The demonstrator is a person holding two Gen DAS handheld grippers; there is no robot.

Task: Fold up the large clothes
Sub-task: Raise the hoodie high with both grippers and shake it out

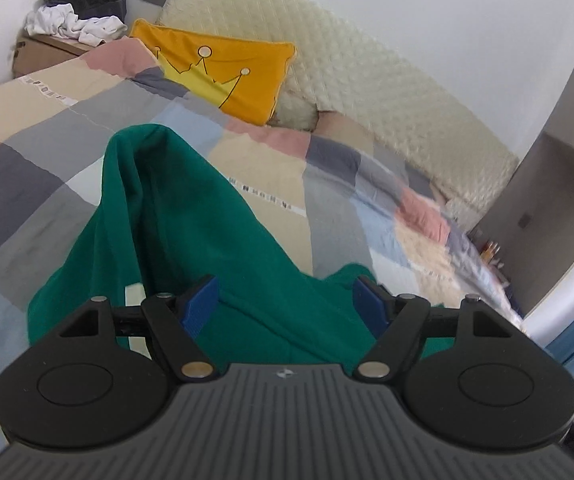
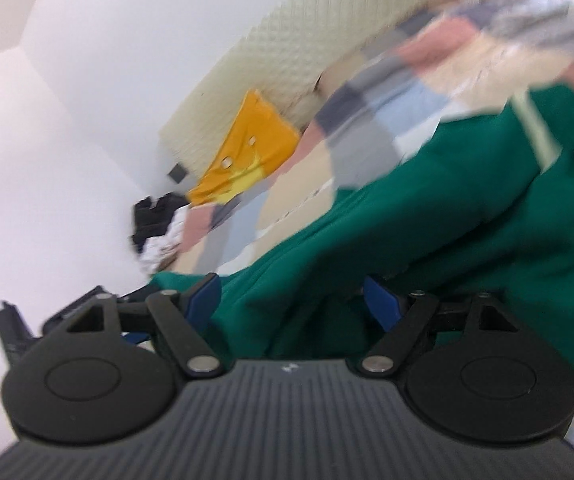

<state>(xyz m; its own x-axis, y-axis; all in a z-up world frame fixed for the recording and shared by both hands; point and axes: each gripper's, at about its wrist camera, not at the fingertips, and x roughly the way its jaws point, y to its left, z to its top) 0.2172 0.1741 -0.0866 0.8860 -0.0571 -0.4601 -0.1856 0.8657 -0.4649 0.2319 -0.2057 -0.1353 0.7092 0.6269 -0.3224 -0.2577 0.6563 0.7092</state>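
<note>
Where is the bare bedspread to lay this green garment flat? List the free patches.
Free: the wide grey and beige checks of the bedspread left of the green garment, and the beige strip between it and the yellow pillow. Crowded: the far corner, where a box carries piled clothes; the pillow blocks the headboard side.

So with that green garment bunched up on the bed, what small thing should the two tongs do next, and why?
Probably close the left tongs on the fold of green garment between their wide-apart pads. It lies humped and creased on the patchwork bedspread, not flat, so it needs gripping and spreading before folding. The right tongs also stand open over the cloth, gripping nothing.
</note>
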